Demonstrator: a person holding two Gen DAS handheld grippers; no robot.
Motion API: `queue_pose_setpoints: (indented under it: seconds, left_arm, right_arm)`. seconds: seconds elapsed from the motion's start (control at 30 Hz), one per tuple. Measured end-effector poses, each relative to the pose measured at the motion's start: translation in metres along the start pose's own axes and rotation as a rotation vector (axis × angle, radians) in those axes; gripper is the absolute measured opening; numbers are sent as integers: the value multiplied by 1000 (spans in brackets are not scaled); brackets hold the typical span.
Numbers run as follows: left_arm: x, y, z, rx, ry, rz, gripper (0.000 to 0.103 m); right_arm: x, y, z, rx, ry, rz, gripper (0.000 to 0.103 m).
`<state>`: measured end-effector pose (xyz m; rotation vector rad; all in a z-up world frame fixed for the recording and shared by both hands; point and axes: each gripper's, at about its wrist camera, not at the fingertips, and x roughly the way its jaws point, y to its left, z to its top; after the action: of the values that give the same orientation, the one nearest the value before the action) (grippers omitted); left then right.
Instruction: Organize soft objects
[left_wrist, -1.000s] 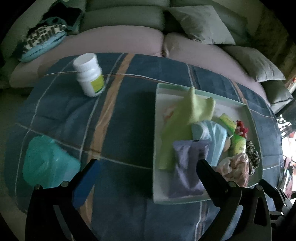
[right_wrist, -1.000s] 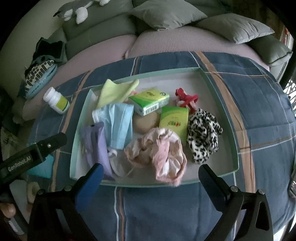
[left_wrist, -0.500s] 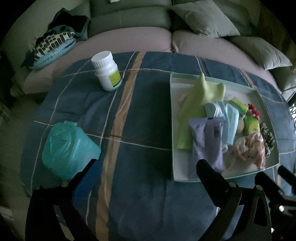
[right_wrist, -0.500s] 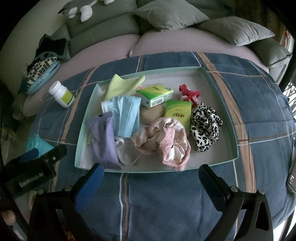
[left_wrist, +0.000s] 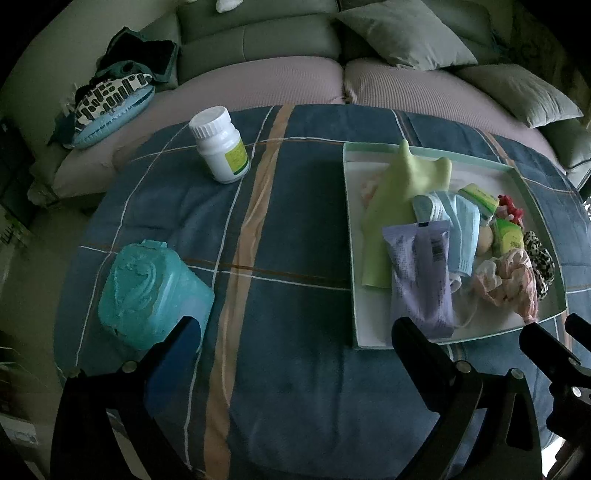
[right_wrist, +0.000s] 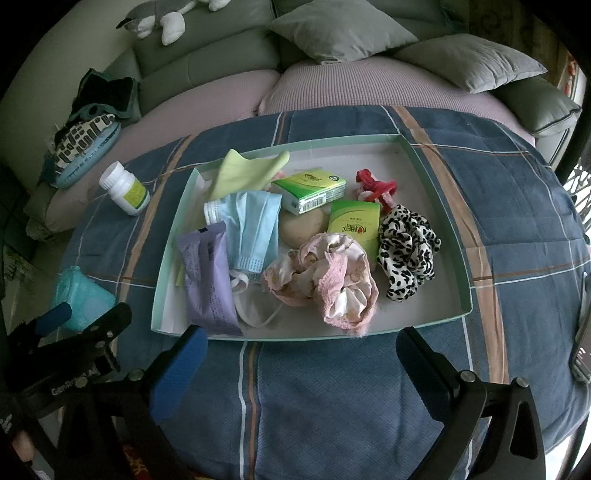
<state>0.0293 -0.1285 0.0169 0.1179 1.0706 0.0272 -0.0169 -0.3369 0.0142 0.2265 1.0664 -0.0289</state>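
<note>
Both grippers hover low over the near edge of the tabletop (right_wrist: 332, 387), which is covered w/ a blue plaid cloth. Left gripper (left_wrist: 291, 347) has jaws spread wide, nothing btwn them; right gripper (right_wrist: 301, 354) likewise wide apart & empty, just short of the tray's near rim. The pale green tray (right_wrist: 436, 173) sits right of centre on the cloth & holds all the soft stuff: a lime-green cloth (right_wrist: 243, 170) at the far-left corner, a blue face mask (right_wrist: 255, 225) partly over it, a purple soft pack (right_wrist: 207, 273) along the left wall, near end close to the front rim. A pink crumpled fabric (right_wrist: 332, 280) lies mid-front, touching a leopard-print scrunchie (right_wrist: 406, 247) on its right. Behind them 2 green tissue packs (right_wrist: 310, 188), a beige round item (right_wrist: 303, 229) btwn mask & packs, & a red hair tie (right_wrist: 373, 184) toward the back. Outside the tray, left side: a white pill bottle (left_wrist: 219, 147) upright at the far end, a teal wipes pack (left_wrist: 151, 291) near the front-left, just beside the left gripper's left finger. Behind the tabletop a sofa (right_wrist: 221, 62) w/ grey cushions.
</note>
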Motion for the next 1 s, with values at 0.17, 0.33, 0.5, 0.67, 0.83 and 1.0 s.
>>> queue_pose_setpoints:
  seconds: [0.17, 0.33, 0.5, 0.67, 0.83, 1.0]
  left_arm:
    - [0, -1, 0, 2, 1, 7, 103]
    - [-1, 0, -1, -1, -1, 16, 103]
    - [-1, 2, -1, -6, 4, 23, 103]
    - [-1, 3, -1, -5, 2, 25, 103]
    - [-2, 4, -1, -3, -1, 26, 103]
    - [-2, 5, 0, -8, -3, 22, 103]
  right_arm:
    - [0, 0, 0, -1, 0, 0, 103]
    - [2, -2, 0, 2, 1, -4, 103]
    - [3, -7, -1, 13, 5, -10, 103]
    - [3, -10, 0, 25, 3, -12, 103]
    - [3, -10, 0, 24, 4, -11, 103]
    - [4, -9, 0, 21, 5, -10, 103]
